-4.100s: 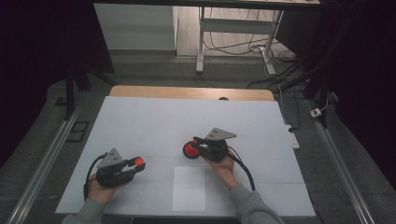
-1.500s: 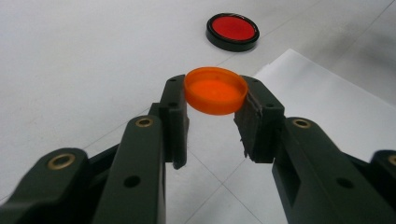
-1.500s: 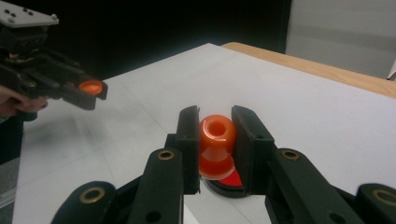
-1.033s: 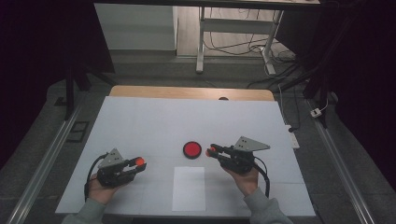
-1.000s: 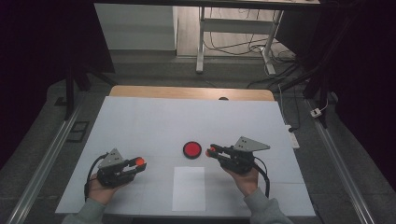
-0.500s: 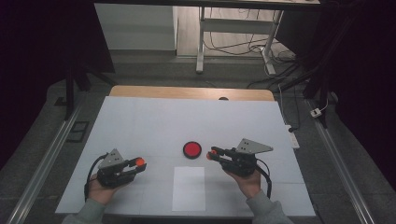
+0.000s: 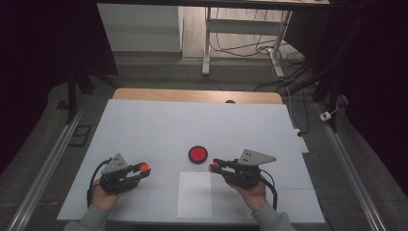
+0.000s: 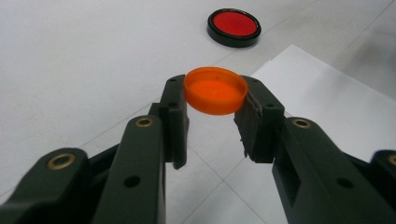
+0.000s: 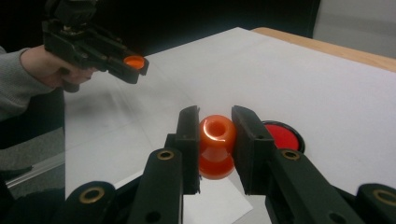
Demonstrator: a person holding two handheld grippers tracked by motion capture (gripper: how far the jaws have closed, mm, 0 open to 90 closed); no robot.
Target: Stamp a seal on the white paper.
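My left gripper (image 8: 212, 114) is shut on a shallow orange cap (image 8: 215, 89), held flat between its jaws above the white table; in the high view the left gripper (image 7: 139, 169) sits at the front left. My right gripper (image 9: 215, 122) is shut on a small orange bottle-shaped piece (image 9: 216, 145), clamped at its neck with the open mouth facing the camera; from above the right gripper (image 7: 215, 166) is at the front right. A red disc in a black rim (image 7: 197, 154) lies on the table between them, just beyond the right gripper (image 9: 280, 135).
A white sheet of paper (image 7: 195, 195) lies at the table's front centre, between the two hands. The white table (image 7: 192, 125) ends in a wooden strip at the far edge. Table legs and cables stand on the floor beyond.
Four seconds ago the right gripper was over the red disc; it has since drawn back to the right with the orange piece. The left gripper has barely moved.
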